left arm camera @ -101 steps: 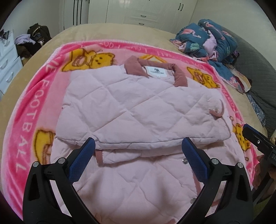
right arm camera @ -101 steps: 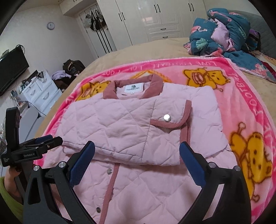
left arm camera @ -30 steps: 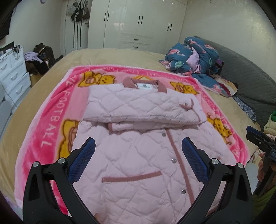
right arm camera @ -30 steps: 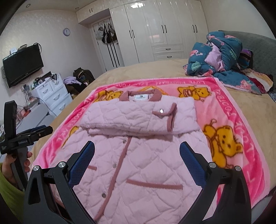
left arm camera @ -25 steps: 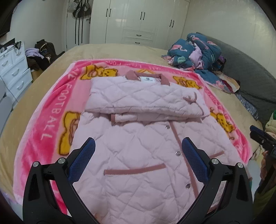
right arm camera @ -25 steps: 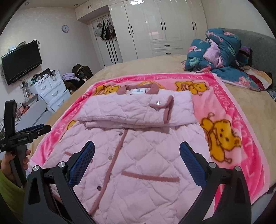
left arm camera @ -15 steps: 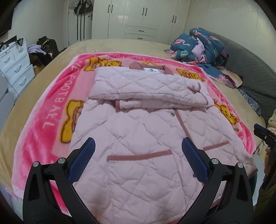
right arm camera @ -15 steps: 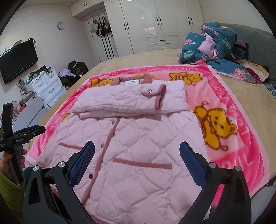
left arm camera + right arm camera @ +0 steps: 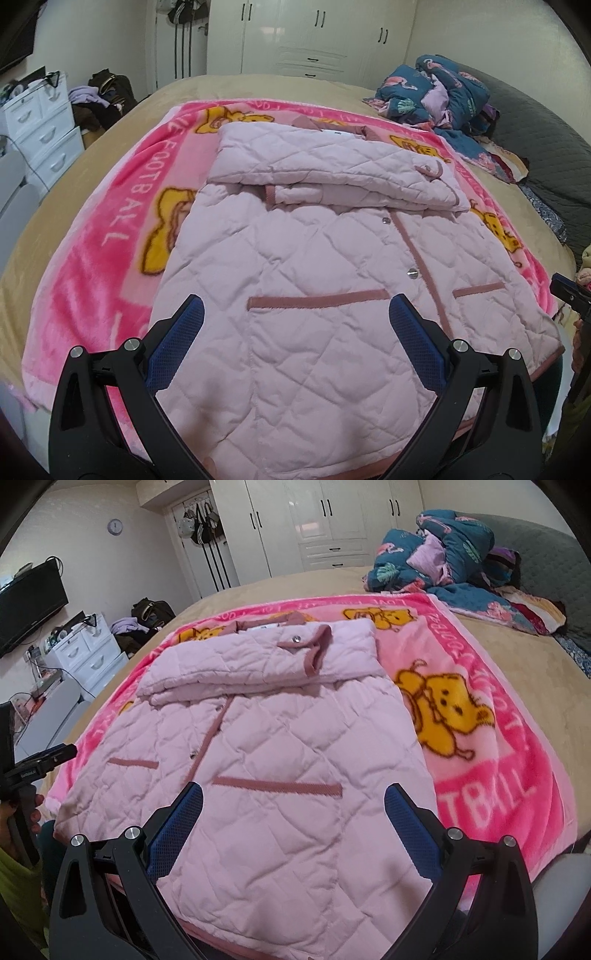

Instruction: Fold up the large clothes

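Note:
A pale pink quilted jacket [image 9: 325, 266] lies front up on a pink cartoon blanket [image 9: 103, 229], its sleeves folded across the chest into a thick band [image 9: 332, 166]. My left gripper [image 9: 295, 325] is open and empty, just above the hem on the jacket's left half. My right gripper [image 9: 293, 806] is open and empty above the hem on the right half of the jacket [image 9: 280, 760]. The dark pink collar [image 9: 291, 618] shows at the far end. Each gripper shows at the edge of the other view: the right one [image 9: 570, 295] and the left one [image 9: 37, 766].
The blanket [image 9: 487, 760] covers a tan bed [image 9: 517, 650]. A heap of blue and purple bedding [image 9: 439, 92] lies at the far right by a grey headboard [image 9: 554, 542]. White drawers [image 9: 40, 125], bags and wardrobes [image 9: 332, 520] stand beyond the bed on the left.
Both grippers have pulled back from the folded sleeves toward the hem and dropped lower over the jacket. They stay open and empty. The jacket has not moved.

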`<state>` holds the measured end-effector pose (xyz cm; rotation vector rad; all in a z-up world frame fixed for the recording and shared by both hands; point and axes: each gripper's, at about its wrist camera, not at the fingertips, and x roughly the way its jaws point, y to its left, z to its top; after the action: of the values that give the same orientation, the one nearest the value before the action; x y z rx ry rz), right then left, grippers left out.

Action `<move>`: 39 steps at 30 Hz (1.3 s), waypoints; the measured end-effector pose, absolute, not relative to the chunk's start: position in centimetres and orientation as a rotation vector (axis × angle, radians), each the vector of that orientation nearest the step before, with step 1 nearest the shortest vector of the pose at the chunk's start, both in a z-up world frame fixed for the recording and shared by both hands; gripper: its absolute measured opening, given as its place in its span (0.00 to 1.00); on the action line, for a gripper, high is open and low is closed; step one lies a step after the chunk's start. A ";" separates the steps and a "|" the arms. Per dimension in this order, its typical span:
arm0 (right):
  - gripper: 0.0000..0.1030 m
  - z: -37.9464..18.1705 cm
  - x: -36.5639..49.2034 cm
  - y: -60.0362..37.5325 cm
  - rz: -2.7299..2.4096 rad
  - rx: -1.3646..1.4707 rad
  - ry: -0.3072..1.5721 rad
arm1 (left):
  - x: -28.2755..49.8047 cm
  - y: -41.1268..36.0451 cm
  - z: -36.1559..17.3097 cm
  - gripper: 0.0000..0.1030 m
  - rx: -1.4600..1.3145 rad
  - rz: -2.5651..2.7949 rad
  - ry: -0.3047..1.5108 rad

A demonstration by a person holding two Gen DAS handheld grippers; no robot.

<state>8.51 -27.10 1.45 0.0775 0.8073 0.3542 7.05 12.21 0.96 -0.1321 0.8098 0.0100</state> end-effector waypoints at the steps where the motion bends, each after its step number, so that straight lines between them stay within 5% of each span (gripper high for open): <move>1: 0.95 1.3 8.4 -27.3 0.350 0.080 0.811 | 6.9 12.4 0.8 0.91 -0.133 0.016 0.811; 39: 0.95 -5.0 4.8 -32.0 0.331 0.001 1.087 | -0.2 19.2 -7.3 0.91 -0.233 0.112 1.008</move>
<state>4.85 -31.99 -4.97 0.0006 1.0870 0.3305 -0.20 19.22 -7.28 -0.2328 1.0082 0.1121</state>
